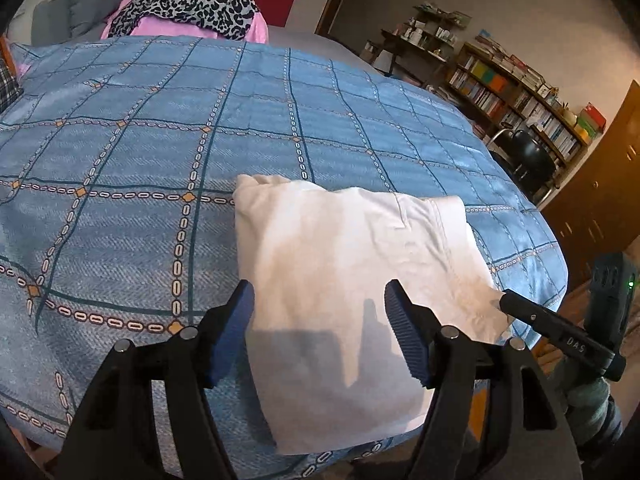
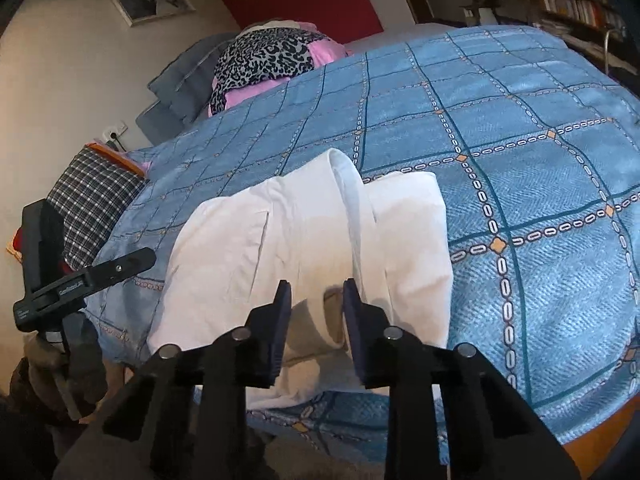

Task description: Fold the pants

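The white pants lie folded into a compact bundle on the blue patterned bedspread, near its front edge. My left gripper is open and empty, its blue pads spread above the bundle's near part. In the right wrist view the pants show a thick waistband fold on top. My right gripper is open and empty, hovering over the bundle's near edge. Each view also shows the other gripper's body at its side: the right one and the left one.
A leopard-print and pink pile lies at the bed's far end by grey pillows. A plaid cloth sits at the bed's left side. Bookshelves and a black chair stand to the right.
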`<action>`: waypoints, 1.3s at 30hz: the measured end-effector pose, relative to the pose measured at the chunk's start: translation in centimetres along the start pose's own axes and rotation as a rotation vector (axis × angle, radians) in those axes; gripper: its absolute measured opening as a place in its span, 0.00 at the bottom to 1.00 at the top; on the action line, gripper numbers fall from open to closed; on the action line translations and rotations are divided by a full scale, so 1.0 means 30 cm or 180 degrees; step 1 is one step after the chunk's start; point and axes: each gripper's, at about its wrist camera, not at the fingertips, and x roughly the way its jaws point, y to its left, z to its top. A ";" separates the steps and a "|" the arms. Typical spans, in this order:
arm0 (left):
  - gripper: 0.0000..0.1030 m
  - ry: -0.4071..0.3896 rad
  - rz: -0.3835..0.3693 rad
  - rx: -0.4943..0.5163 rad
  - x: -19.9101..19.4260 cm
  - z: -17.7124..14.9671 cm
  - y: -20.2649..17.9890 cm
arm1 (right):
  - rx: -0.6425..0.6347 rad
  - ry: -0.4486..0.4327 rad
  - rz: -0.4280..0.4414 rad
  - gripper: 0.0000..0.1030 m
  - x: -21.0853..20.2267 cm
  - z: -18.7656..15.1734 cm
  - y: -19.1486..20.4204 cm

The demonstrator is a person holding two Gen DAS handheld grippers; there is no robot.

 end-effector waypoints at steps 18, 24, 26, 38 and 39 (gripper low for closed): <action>0.67 0.0173 -0.0009 0.0116 0.062 -0.019 -0.038 | 0.0295 0.0248 0.0265 0.11 0.008 -0.023 -0.049; 0.68 0.0288 0.0052 0.0233 0.095 -0.050 -0.040 | 0.0204 0.0331 -0.0068 0.11 -0.011 -0.037 -0.062; 0.68 0.0301 0.0127 0.0340 0.108 -0.062 -0.047 | 0.0239 0.0455 -0.0136 0.14 0.033 -0.062 -0.089; 0.73 0.0313 0.0139 0.0314 0.118 -0.064 -0.023 | 0.0364 0.0211 0.0131 0.52 0.057 0.042 -0.138; 0.73 0.0320 0.0131 0.0301 0.119 -0.063 -0.018 | 0.0393 0.0295 0.0206 0.52 0.093 0.042 -0.148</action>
